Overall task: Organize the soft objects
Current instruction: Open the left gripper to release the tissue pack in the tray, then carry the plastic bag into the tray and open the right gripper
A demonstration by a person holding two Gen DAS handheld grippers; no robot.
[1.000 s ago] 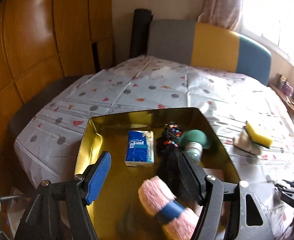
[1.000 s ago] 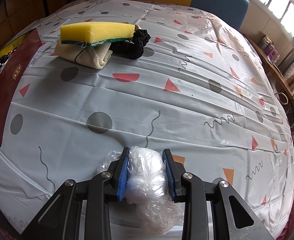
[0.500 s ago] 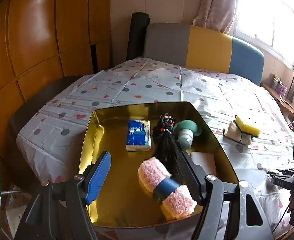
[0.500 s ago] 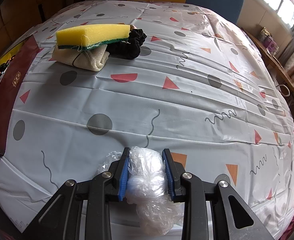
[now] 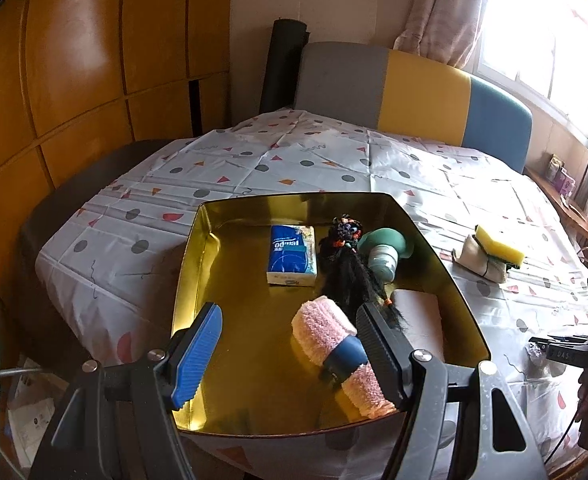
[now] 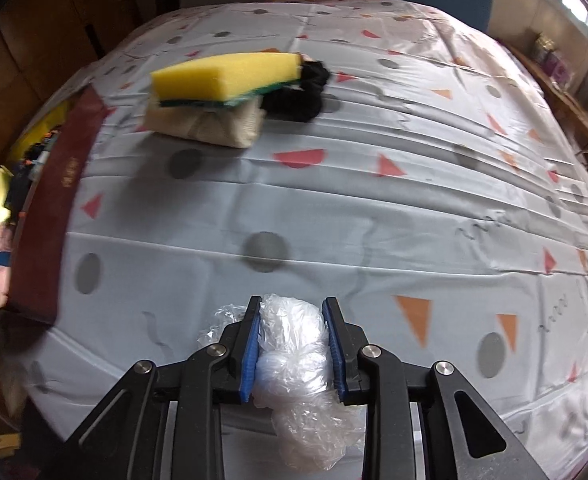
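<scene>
Near table edge, right claw clamps plastic bag.

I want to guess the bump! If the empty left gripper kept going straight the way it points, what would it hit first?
Probably the gold tray's bare floor. The open left gripper points down into it, with the pink rolled towel just beside the right finger. Depth is hard to judge.

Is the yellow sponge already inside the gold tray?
No, the yellow sponge sits on a beige cloth on the tablecloth, outside the gold tray.
</scene>
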